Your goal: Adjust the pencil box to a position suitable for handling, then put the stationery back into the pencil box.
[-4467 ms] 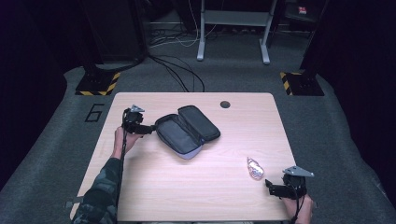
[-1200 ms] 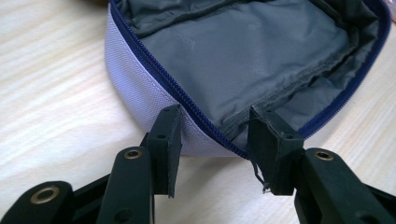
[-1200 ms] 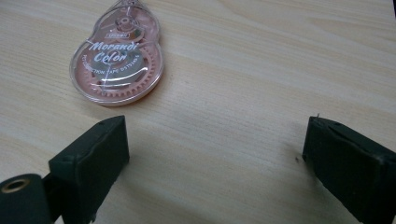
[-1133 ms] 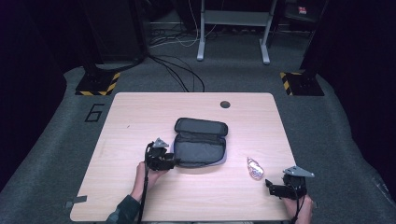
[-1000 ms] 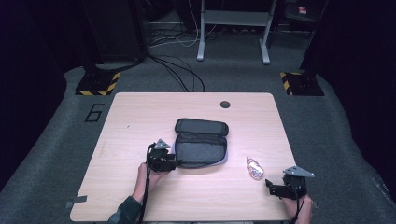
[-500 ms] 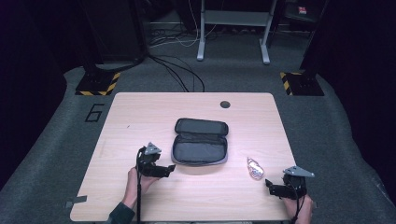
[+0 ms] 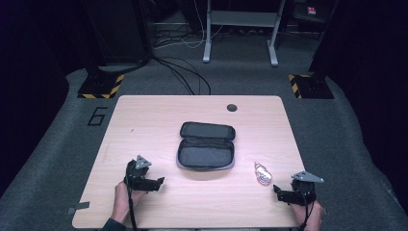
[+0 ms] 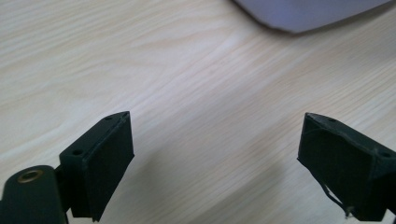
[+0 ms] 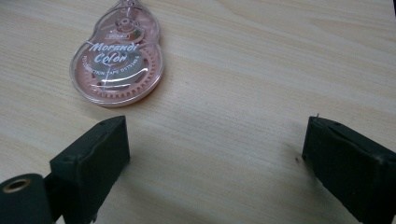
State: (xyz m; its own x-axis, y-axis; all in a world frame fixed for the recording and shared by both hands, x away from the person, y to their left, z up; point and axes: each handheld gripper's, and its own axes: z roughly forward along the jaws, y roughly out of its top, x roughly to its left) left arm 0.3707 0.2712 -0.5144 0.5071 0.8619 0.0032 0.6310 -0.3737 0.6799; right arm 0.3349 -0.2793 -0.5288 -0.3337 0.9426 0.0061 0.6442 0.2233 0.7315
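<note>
The correction tape dispenser (image 7: 262,173) (clear pink shell, lettered "Morandi Color") lies flat on the bench (image 7: 144,120), near its front right corner and just ahead of the right tool (image 7: 279,193), whose jaws are spread wide and empty. The left tool (image 7: 155,183) sits low over the front left area of the bench, jaws likewise spread with bare wood between them. Farther back, at centre, a dark zip case (image 7: 206,146) lies open. A round hole (image 7: 232,107) marks the far edge.
</note>
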